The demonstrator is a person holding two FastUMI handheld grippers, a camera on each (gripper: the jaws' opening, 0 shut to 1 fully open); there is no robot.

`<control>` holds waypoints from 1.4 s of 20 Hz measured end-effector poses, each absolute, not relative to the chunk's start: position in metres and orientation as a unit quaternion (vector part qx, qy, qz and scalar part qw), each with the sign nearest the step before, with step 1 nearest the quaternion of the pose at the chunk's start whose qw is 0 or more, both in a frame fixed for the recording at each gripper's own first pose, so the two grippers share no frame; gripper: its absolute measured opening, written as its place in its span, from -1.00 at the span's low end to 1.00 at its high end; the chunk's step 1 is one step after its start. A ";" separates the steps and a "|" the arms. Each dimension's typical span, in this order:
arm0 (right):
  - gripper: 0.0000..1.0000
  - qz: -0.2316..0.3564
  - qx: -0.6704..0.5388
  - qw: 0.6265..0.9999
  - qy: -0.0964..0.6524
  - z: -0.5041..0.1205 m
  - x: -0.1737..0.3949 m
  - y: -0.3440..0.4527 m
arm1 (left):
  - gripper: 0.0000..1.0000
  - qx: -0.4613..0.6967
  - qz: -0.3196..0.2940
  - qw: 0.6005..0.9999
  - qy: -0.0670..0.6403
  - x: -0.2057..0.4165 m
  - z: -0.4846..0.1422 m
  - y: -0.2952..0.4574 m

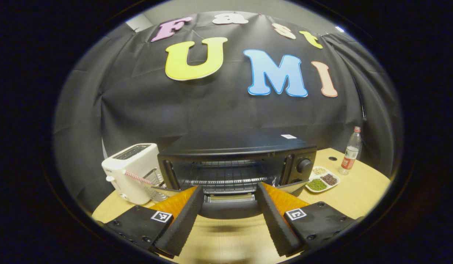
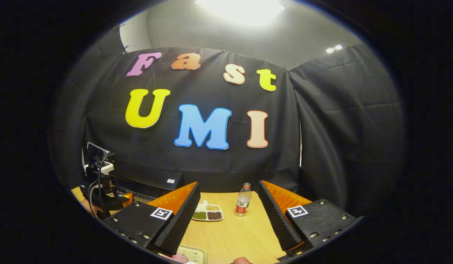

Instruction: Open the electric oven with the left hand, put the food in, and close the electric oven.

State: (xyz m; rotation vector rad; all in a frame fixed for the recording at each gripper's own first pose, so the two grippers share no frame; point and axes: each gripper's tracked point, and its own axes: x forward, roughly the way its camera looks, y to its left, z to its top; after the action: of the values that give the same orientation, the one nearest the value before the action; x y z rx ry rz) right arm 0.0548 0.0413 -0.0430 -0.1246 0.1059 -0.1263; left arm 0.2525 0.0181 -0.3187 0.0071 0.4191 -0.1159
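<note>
Left gripper (image 1: 230, 216) is spread wide and holds nothing, facing the electric oven (image 1: 236, 163) at 12 o'clock on the surface (image 1: 358, 190); the oven door (image 1: 230, 207) hangs open, the rack inside bare. Right gripper (image 2: 229, 216) is also spread and empty, with a bottle (image 2: 243, 200) and sectioned dish (image 2: 207, 212) between its fingers, farther off
</note>
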 end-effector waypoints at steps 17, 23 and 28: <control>0.96 -0.002 -0.060 0.997 0.057 -0.046 0.043 0.038 | 0.93 0.011 -0.033 0.954 0.297 0.186 -0.376 0.011; 0.95 0.006 -0.032 0.997 0.072 -0.057 0.040 0.027 | 1.00 0.022 -0.031 0.954 0.297 0.169 -0.365 0.008; 0.95 0.027 -0.016 0.995 0.094 -0.071 0.040 0.023 | 0.83 0.010 -0.015 0.976 0.215 0.153 -0.276 0.015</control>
State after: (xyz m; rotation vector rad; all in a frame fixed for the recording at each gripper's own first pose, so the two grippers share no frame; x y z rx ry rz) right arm 0.0396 0.0234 -0.0708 -0.0329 0.1874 0.0545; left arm 0.1529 0.0147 -0.2764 0.0194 0.4344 -0.0293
